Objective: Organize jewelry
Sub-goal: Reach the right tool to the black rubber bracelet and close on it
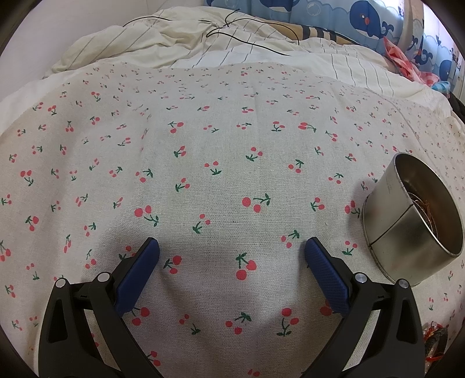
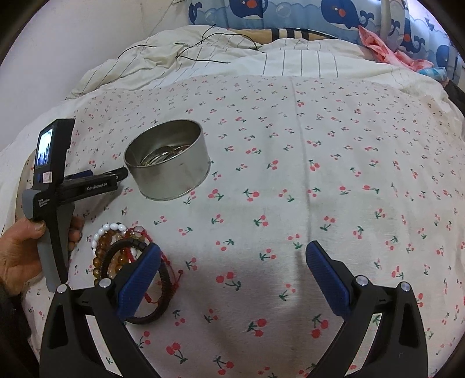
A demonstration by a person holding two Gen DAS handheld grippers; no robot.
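A round metal tin (image 2: 170, 162) stands on the cherry-print cloth (image 2: 290, 174), with thin bangles inside; it also shows in the left wrist view (image 1: 412, 221) at the right. A pile of bracelets (image 2: 122, 250) lies left of my right gripper (image 2: 232, 258): white beads, amber beads, a black cord band and red string. The right gripper is open and empty, its left finger partly over the pile. My left gripper (image 1: 232, 256) is open and empty over bare cloth; in the right wrist view it (image 2: 116, 174) points at the tin's left side.
A rumpled striped quilt (image 1: 203, 46) with thin black cords lies at the back. A whale-print pillow (image 2: 290, 11) and pink fabric (image 2: 375, 46) lie far right. A hand (image 2: 17, 253) holds the left gripper's handle.
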